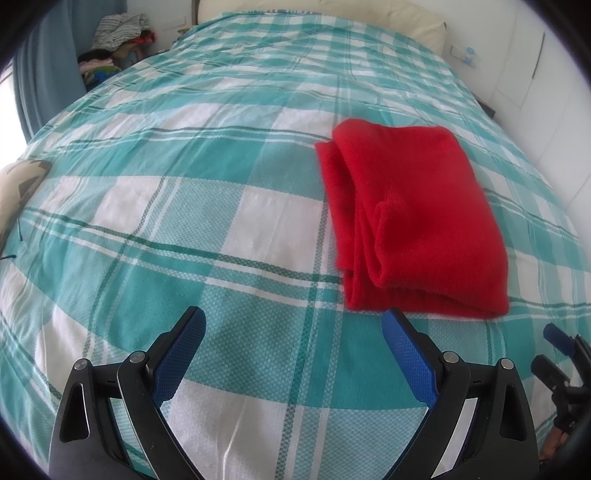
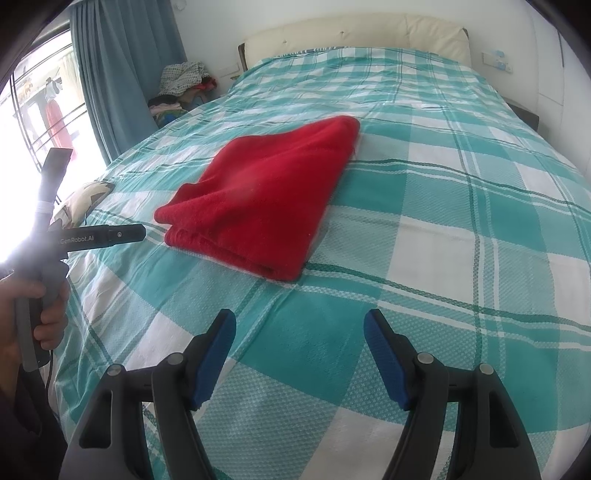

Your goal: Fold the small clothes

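Observation:
A red garment (image 1: 413, 221) lies folded into a thick rectangle on the teal-and-white checked bed cover (image 1: 184, 229). In the left wrist view it sits just beyond and to the right of my left gripper (image 1: 293, 317), which is open and empty above the cover. In the right wrist view the red garment (image 2: 266, 192) lies ahead and left of my right gripper (image 2: 299, 321), which is open and empty. The left gripper's handle (image 2: 92, 236) shows at the left edge, held in a hand.
A cream headboard (image 2: 369, 29) stands at the far end of the bed. A pile of clothes (image 2: 184, 85) sits beside the bed near blue curtains (image 2: 122, 66). A patterned cushion (image 2: 85, 199) lies at the bed's left edge. A dark bedside stand (image 2: 524, 114) is at the right.

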`<move>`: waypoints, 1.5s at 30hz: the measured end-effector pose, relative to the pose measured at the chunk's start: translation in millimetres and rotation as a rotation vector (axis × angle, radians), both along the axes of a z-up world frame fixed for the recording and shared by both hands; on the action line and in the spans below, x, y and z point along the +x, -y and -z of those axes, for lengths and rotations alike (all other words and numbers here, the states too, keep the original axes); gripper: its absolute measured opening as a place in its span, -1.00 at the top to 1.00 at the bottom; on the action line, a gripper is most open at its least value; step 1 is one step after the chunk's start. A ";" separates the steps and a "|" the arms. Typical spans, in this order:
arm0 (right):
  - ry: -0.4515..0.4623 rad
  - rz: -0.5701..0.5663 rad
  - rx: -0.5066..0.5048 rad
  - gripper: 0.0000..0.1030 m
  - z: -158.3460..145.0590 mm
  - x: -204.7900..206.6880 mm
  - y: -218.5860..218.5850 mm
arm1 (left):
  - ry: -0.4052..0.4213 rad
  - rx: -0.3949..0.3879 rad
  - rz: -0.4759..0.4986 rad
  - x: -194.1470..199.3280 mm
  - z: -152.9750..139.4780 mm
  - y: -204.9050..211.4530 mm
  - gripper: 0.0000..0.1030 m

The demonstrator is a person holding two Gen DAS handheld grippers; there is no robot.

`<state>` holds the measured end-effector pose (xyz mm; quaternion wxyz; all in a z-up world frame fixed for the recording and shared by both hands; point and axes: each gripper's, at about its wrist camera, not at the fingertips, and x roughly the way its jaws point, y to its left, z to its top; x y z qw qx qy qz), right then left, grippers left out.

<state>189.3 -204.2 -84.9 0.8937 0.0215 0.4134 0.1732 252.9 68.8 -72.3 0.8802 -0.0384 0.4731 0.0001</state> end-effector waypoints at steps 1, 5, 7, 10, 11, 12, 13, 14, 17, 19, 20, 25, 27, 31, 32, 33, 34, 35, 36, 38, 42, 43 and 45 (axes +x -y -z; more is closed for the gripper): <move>-0.001 0.000 0.000 -0.39 0.0 0.1 0.0 | 0.000 0.000 0.000 0.0 0.0 0.0 -0.88; -0.002 -0.001 0.000 -0.39 0.5 0.0 -1.0 | 0.001 -0.003 -0.002 -0.2 -0.4 -0.1 -0.88; -0.001 0.000 -0.002 -0.39 0.5 0.0 -1.2 | 0.026 -0.070 -0.004 0.1 -5.0 -3.1 -0.88; 0.010 0.012 0.000 -0.39 -0.8 3.0 2.1 | 0.070 -0.250 0.024 14.9 -16.6 -8.6 -0.88; 0.018 0.032 0.002 -0.39 -2.9 7.3 6.0 | 0.066 -0.279 0.022 24.2 -18.1 -8.7 -0.88; 0.023 0.055 0.019 -0.39 -6.1 14.4 12.5 | 0.065 -0.298 0.019 34.4 -18.9 -7.1 -0.88; 0.026 0.080 0.051 -0.39 -10.3 23.7 20.1 | 0.064 -0.309 0.021 44.5 -18.8 -4.5 -0.88; 0.027 0.106 0.090 -0.39 -14.8 34.7 28.2 | 0.059 -0.315 0.027 55.0 -17.3 -0.9 -0.88; 0.013 0.156 0.232 -0.39 -23.0 75.3 44.8 | 0.014 -0.303 0.038 82.7 -3.6 10.1 -0.89; -0.032 0.153 0.327 -0.39 -19.7 105.7 44.4 | -0.018 -0.221 0.011 96.6 9.8 13.2 -0.89; -0.065 0.142 0.370 -0.39 -15.2 121.3 40.6 | -0.028 -0.183 -0.015 101.4 16.1 11.5 -0.89; -0.240 0.127 0.459 -0.40 29.0 183.1 7.5 | -0.079 -0.142 -0.035 114.7 40.0 6.9 -0.99; -0.252 0.144 0.445 -0.40 40.3 192.0 -3.9 | -0.074 -0.105 -0.021 116.5 39.6 11.9 -0.99; -0.200 0.125 0.238 0.21 31.5 194.4 -34.2 | -0.071 -0.113 -0.008 121.0 40.0 14.9 -0.64; -0.173 0.113 0.158 0.27 27.4 193.6 -43.2 | -0.073 -0.141 0.017 121.5 40.1 18.0 -0.42; -0.141 0.093 0.077 0.32 23.0 192.7 -54.1 | -0.079 -0.170 0.048 121.4 39.6 22.9 0.15; -0.103 0.073 -0.006 0.36 18.0 189.3 -66.4 | -0.081 -0.185 0.073 121.4 37.0 29.0 0.56; -0.061 0.053 -0.090 0.39 13.3 185.7 -78.3 | -0.071 -0.142 0.076 119.5 32.1 35.5 0.57; -0.018 0.031 -0.161 0.39 8.7 181.6 -89.4 | -0.056 -0.097 0.085 116.6 27.1 41.4 0.64; 0.058 0.006 -0.258 0.41 -0.9 169.9 -103.8 | -0.023 -0.051 0.102 111.0 14.4 47.4 0.70; 0.142 -0.004 -0.227 0.43 -31.9 155.3 -101.6 | 0.058 -0.107 0.109 98.4 -26.6 35.6 0.83; 0.160 -0.003 -0.208 0.43 -41.0 153.2 -100.1 | 0.082 -0.108 0.113 96.4 -38.5 33.4 0.90; 0.203 -0.006 -0.162 0.43 -61.7 149.8 -100.2 | 0.142 -0.099 0.123 91.0 -64.8 30.6 0.94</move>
